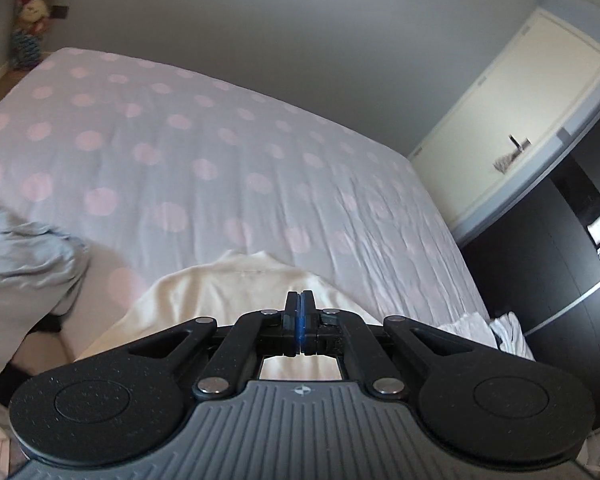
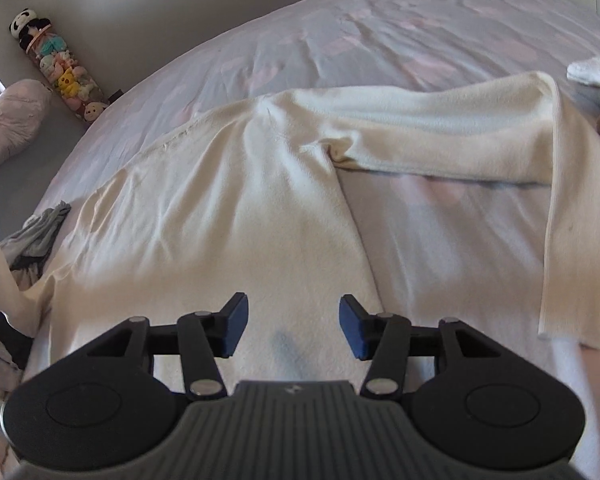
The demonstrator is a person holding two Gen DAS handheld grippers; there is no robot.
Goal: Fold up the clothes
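Cream sweater point(image 2: 220, 216) lies spread on the dotted bed point(image 1: 204, 152), one sleeve point(image 2: 440, 136) flung out to the side. My right gripper point(image 2: 293, 330) hovers over its body w/ fingers spread, nothing held. Left gripper point(image 1: 300, 322) fingers pressed together; can't tell if fabric's caught between. Looks like early folding: next, prob. grab the sleeve & bring it across. Hem is cut off below.
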